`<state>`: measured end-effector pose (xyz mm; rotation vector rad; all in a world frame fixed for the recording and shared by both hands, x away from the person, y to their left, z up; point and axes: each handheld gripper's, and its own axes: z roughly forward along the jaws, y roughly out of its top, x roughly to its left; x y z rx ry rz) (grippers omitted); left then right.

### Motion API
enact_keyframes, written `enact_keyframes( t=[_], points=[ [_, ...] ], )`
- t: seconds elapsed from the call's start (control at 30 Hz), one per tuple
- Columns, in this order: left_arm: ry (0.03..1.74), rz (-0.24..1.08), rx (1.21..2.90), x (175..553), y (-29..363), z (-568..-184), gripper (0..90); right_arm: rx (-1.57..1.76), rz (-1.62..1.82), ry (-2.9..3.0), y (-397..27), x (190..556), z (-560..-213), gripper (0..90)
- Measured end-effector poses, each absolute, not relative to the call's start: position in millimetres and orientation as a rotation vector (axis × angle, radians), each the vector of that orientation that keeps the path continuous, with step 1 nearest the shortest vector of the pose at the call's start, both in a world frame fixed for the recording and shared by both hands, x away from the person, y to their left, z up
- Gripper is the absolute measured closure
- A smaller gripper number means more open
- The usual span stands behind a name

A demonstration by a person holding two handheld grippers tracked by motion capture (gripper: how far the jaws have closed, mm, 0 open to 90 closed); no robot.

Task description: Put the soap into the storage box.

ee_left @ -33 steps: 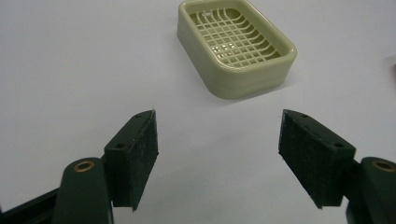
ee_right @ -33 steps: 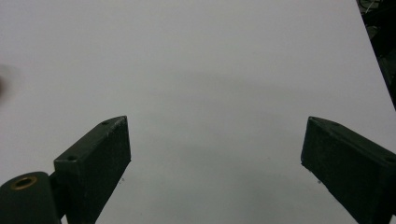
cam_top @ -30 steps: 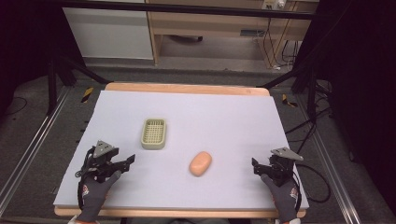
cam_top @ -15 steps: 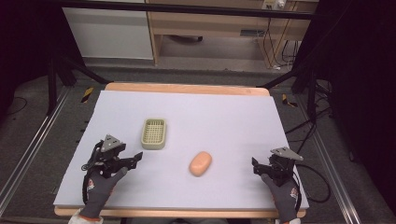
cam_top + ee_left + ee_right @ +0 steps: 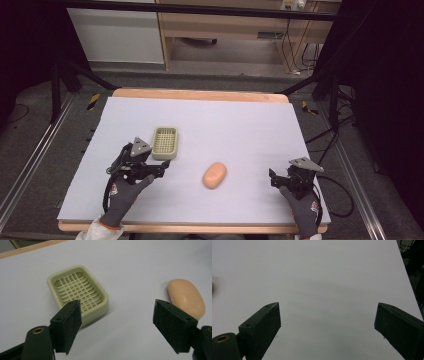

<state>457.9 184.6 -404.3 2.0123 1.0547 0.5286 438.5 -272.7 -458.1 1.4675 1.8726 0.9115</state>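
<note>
Soap lies just beyond and to the right of the left gripper, whose fingers have just been opening and now stand well apart with nothing between them, only bare counter. Seen along those fingers, the pale green soap dish sits ahead of the left finger and the peach bar ahead of the right one, so the gap points between the two things. From above, the left gripper is close to the near right corner of the dish, and the bar rests to its right, near the middle of the counter, its long axis running slightly tilted from near to far. The right gripper waits well to the right of the bar, fingers also spread wide and empty over plain white surface. By my reading the left hand is the nearer to both things, and nothing stands between its fingers and either one.
</note>
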Motion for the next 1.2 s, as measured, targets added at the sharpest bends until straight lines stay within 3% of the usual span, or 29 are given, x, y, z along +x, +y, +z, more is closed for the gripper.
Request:
enact_keyframes(
  t=[1.2],
  points=[
    [0.92, 0.449, 2.203, 469, 82, -411, 18.9, 1.453, 0.907, 1.879, -269, 439, -457, 7.2]
  ],
)
